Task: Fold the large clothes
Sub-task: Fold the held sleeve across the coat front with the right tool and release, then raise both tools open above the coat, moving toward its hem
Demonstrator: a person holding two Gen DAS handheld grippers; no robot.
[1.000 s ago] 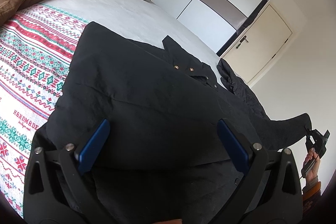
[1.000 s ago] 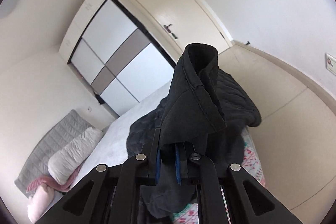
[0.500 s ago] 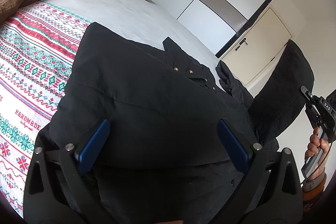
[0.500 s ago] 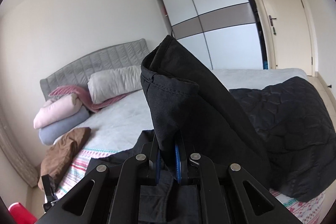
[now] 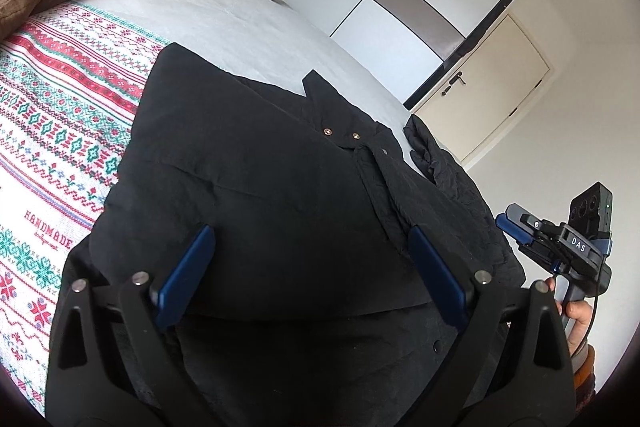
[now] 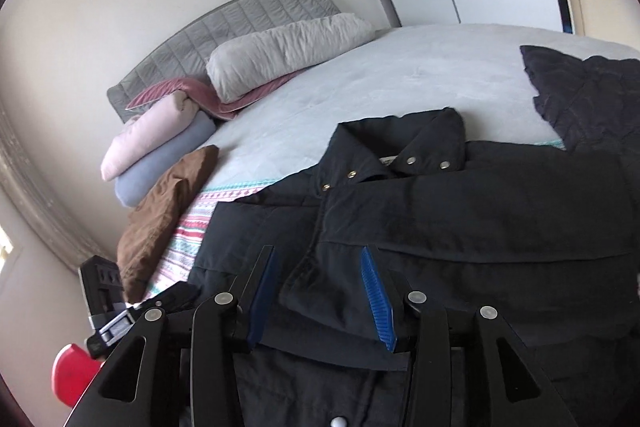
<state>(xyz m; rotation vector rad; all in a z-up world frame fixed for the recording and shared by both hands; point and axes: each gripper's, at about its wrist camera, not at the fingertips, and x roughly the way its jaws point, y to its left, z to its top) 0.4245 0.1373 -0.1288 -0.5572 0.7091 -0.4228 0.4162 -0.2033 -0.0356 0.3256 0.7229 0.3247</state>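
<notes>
Black jacket (image 5: 256, 195) of matte woven cloth, snap-studded at the collar, spread flat on the bed, lower half on the red-and-green knitted blanket (image 5: 52, 115), collar toward the pale grey sheet (image 5: 224, 11). Beside its far shoulder, a dark quilted garment (image 6: 592, 95) in a rumpled heap. By the padded grey headboard (image 6: 224, 31): crinkled white pillow (image 6: 288, 47), rolled pink and blue bedding, brown cushion (image 6: 164, 215). Half a second ago, sleeve pinched and lifted high in the right gripper (image 6: 320, 291); now let go and laid across the chest, blue-padded jaws parted and empty above the front placket. Left gripper (image 5: 308, 275) spread wide, hovering low over the jacket's hem, gripping nothing. Right hand (image 5: 576, 311) wrapped around its handle at the jacket's right edge.
</notes>
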